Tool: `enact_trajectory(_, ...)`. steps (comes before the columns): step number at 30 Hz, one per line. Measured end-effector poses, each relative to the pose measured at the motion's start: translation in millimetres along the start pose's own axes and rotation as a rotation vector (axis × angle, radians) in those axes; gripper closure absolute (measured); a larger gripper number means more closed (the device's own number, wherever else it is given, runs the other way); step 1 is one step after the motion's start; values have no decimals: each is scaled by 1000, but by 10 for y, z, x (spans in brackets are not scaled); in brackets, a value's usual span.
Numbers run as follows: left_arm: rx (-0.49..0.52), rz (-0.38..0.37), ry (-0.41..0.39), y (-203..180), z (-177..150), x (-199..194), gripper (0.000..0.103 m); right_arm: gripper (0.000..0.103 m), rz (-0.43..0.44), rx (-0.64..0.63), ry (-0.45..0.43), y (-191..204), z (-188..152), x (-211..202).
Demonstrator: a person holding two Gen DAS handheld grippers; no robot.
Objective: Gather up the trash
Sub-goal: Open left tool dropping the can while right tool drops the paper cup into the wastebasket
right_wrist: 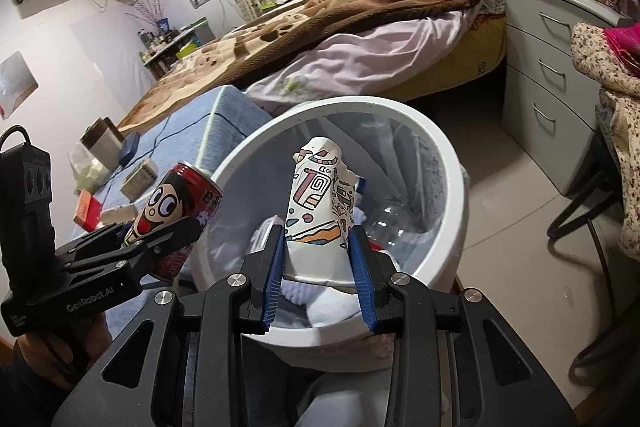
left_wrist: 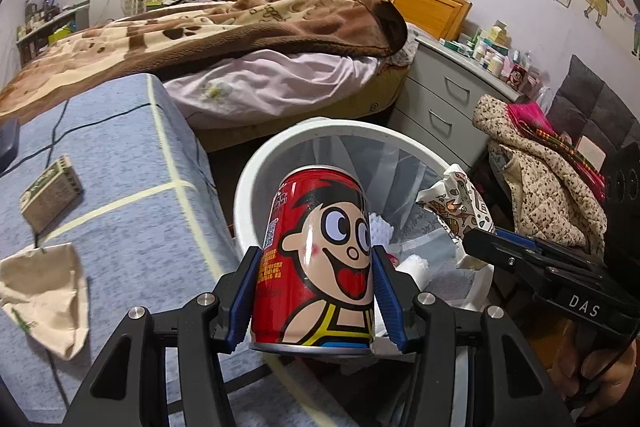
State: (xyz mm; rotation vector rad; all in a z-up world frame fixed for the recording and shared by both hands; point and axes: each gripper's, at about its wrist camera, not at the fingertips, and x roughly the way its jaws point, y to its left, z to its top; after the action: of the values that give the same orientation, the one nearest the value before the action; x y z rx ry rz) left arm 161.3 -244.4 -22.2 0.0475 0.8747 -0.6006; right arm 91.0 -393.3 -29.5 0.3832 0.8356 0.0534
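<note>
My left gripper (left_wrist: 314, 259) is shut on a red drink can (left_wrist: 316, 259) with a cartoon boy's face, held over the near rim of a white trash bin (left_wrist: 256, 171). The can also shows in the right wrist view (right_wrist: 172, 211). My right gripper (right_wrist: 318, 239) is shut on a crumpled patterned paper cup (right_wrist: 320, 203), held over the open bin (right_wrist: 448, 163). The cup shows in the left wrist view (left_wrist: 456, 207) at the bin's right rim. The bin holds white tissue (right_wrist: 332, 303) and a clear plastic bottle (right_wrist: 396, 223).
A blue-covered table (left_wrist: 132, 187) stands left of the bin, with a small box (left_wrist: 50, 193), a cloth pouch (left_wrist: 48, 287) and cables. A bed (left_wrist: 224, 39) lies behind. A grey drawer unit (left_wrist: 444, 103) and a chair with clothes (left_wrist: 548, 179) stand right.
</note>
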Motion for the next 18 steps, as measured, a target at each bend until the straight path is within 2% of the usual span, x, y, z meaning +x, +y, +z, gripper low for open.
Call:
enact_trajectory(6,-4,-42,26,-23,14,168,49,68,-21,19,17,-78,-2,15)
enact_trajectory(10,-19,-59,13,-3,41,177,48,68,-46,24,23,-91,7,16)
enact_trajectory(12,-19,-62,-4,7,53,141,42,64,-54,26,16,-94,6,2)
enact_trajectory(14,-21,-65,-21,18,60,85,41,53,-50,28,5,-93,8,-23)
enact_trajectory(18,-28,-58,-34,56,61,0,41,53,-55,12,-17,-46,20,-89)
